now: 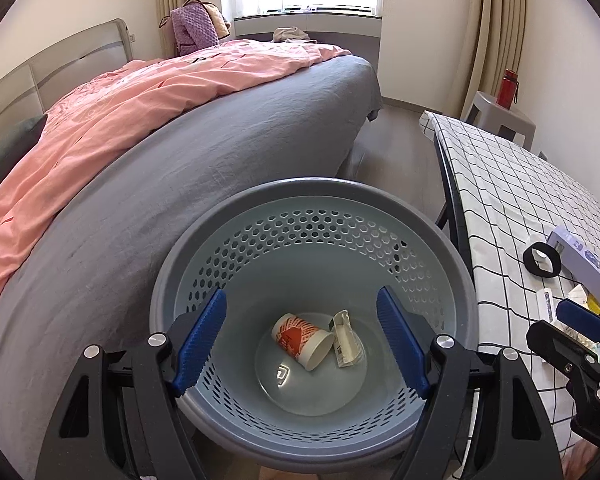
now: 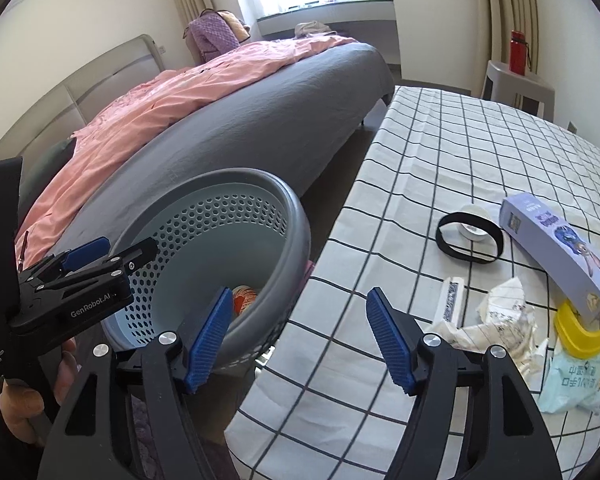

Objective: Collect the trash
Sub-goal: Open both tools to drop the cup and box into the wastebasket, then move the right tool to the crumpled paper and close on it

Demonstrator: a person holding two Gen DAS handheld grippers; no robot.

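Inside the grey basket (image 1: 316,200) lie a paper cup (image 1: 302,340) and a crumpled carton (image 1: 346,338).

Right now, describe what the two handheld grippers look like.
Both match: black angular frames with round silver bolts and two ribbed blue pads. The left gripper shows this pattern, as does the right gripper. Seen from the right wrist view, the left one's black body carries white lettering reading GenRobot.AI, and a black strap beside it bears small white print. No cables or sleeves show.
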